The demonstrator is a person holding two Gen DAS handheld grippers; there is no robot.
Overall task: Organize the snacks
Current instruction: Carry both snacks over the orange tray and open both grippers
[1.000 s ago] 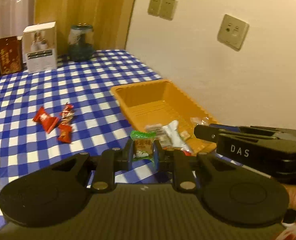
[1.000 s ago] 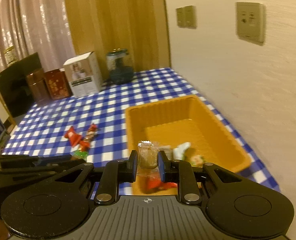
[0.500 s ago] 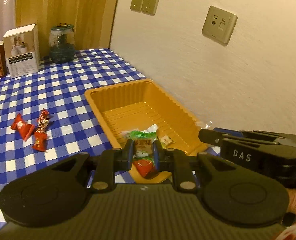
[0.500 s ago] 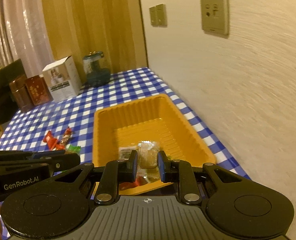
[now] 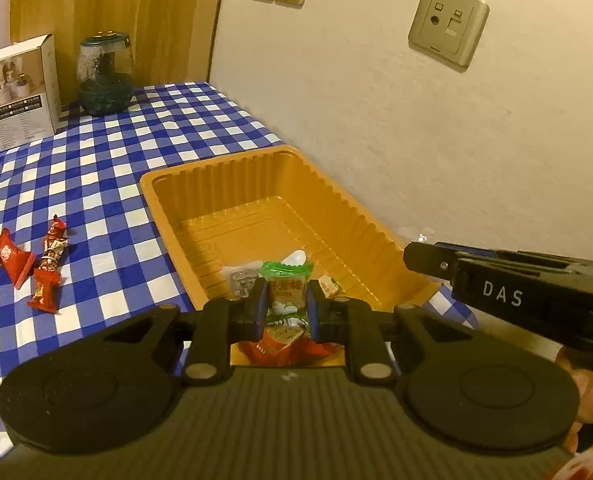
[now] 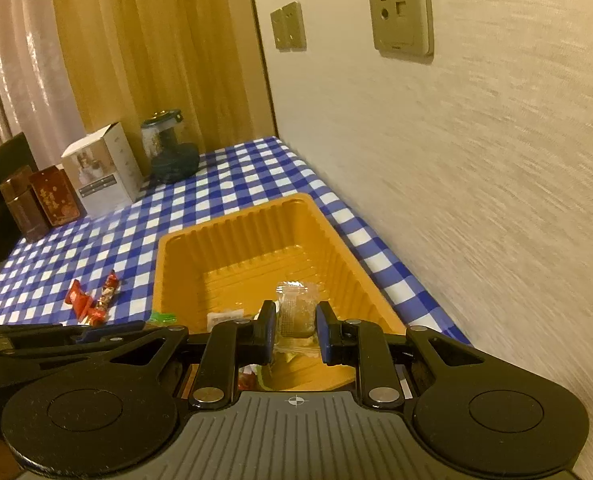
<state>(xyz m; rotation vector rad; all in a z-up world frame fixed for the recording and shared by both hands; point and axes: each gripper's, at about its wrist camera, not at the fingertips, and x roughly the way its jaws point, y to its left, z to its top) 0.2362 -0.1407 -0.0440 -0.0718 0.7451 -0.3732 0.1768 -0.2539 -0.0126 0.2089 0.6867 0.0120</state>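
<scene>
Over the orange tray (image 5: 380,236), left gripper (image 5: 285,309) pinches green candy (image 5: 286,286) upright; right gripper (image 6: 295,326) clamps clear-wrapped candy (image 6: 294,312), also long-axis vertical.

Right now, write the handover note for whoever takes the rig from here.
Left tongs: shut on the green-wrapped candy, held above the near end of the orange tray.
Right tongs: shut on the clear-wrapped snack, also over the tray's near end.
Done: several snacks already lie in the tray, among them a red packet and a white piece.
Left: release both held pieces into the tray, then collect the three red candies lying on the checked tablecloth to the tray's left.
The white box and glass jar at the back look like no part of the job.
</scene>
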